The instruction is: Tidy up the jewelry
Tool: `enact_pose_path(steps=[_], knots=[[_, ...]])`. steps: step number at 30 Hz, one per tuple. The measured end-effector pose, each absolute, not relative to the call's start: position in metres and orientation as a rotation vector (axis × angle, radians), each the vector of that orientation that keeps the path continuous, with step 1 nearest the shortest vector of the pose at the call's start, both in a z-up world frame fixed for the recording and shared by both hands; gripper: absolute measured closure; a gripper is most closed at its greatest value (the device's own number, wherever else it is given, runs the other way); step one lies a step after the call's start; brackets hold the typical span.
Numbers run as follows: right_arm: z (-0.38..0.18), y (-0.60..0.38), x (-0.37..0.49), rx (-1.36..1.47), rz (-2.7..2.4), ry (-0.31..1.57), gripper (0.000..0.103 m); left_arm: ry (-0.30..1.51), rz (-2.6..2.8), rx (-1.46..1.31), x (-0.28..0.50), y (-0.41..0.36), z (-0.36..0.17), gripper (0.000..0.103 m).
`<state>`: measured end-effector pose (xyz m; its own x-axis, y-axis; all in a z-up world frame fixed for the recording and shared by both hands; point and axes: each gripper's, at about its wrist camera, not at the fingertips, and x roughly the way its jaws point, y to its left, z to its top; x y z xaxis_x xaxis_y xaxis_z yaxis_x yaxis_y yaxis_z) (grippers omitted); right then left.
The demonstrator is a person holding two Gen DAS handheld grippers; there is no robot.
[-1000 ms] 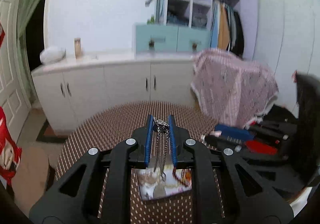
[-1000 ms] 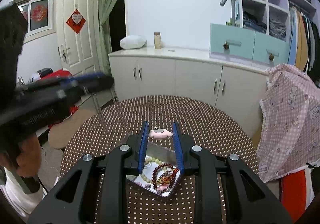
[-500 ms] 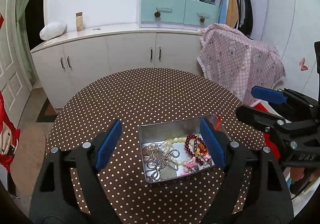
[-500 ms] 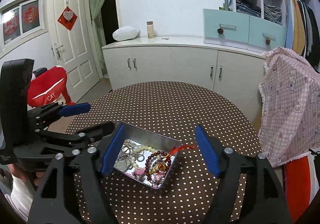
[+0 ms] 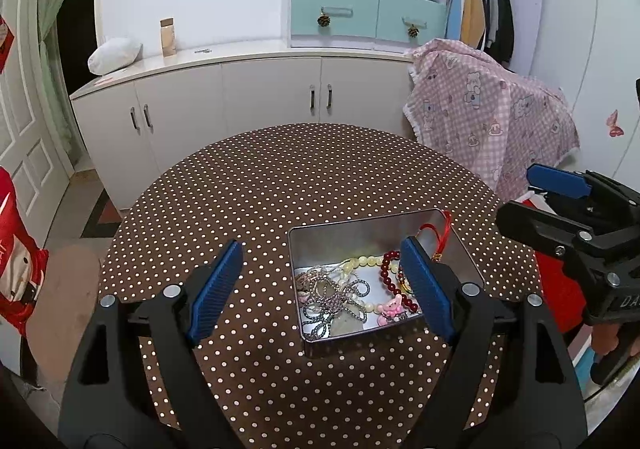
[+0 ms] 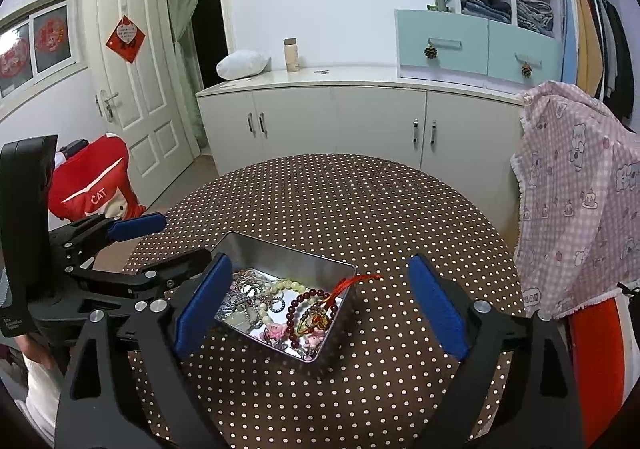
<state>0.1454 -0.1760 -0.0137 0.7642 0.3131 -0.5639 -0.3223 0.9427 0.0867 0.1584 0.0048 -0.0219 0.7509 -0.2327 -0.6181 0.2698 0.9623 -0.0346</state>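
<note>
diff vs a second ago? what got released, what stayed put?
Both grippers let go. The left gripper dropped its silver chain into the tin; the right gripper, jaws opening, released its pink clip there too. Nothing is between either pair of jaws. The tin stayed on the dotted table.

Shiny metal tin (image 6: 256,249); matt dotted tablecloth (image 6: 360,209); glossy dark-red beads (image 6: 296,309).

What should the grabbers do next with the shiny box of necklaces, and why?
Probably tuck the red tassel cord inside with the right gripper, whose jaws are opening with nothing held. The cord hangs over the metal tin rim onto the dotted tablecloth, while the other jewelry lies inside. The left gripper is open and empty too.
</note>
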Motion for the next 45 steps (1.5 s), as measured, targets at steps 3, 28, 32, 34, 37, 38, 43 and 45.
enact_pose_path(steps=[3,28,32,34,37,38,43,45], knots=[[-0.015,-0.178,0.141,-0.010,0.340,0.607,0.011,0.664,-0.274,0.060,0.153,0.003,-0.023,0.020],[-0.025,-0.176,0.082,-0.035,0.216,0.561,0.008,0.560,-0.163,0.049,0.088,-0.001,-0.017,0.012],[-0.021,-0.176,0.069,-0.024,0.193,0.520,0.008,0.533,-0.144,0.055,0.076,-0.003,-0.014,0.011],[-0.018,-0.175,0.063,-0.028,0.179,0.495,0.008,0.520,-0.135,0.052,0.069,-0.004,-0.012,0.011],[-0.017,-0.176,0.056,-0.019,0.171,0.475,0.008,0.509,-0.130,0.048,0.062,-0.003,-0.009,0.011],[-0.017,-0.175,0.054,-0.017,0.170,0.472,0.008,0.504,-0.125,0.050,0.060,-0.003,-0.008,0.011],[-0.014,-0.174,0.046,-0.016,0.163,0.443,0.008,0.473,-0.105,0.056,0.048,-0.004,-0.003,0.011],[-0.011,-0.173,0.042,-0.014,0.165,0.430,0.008,0.463,-0.103,0.057,0.045,-0.003,-0.001,0.011]])
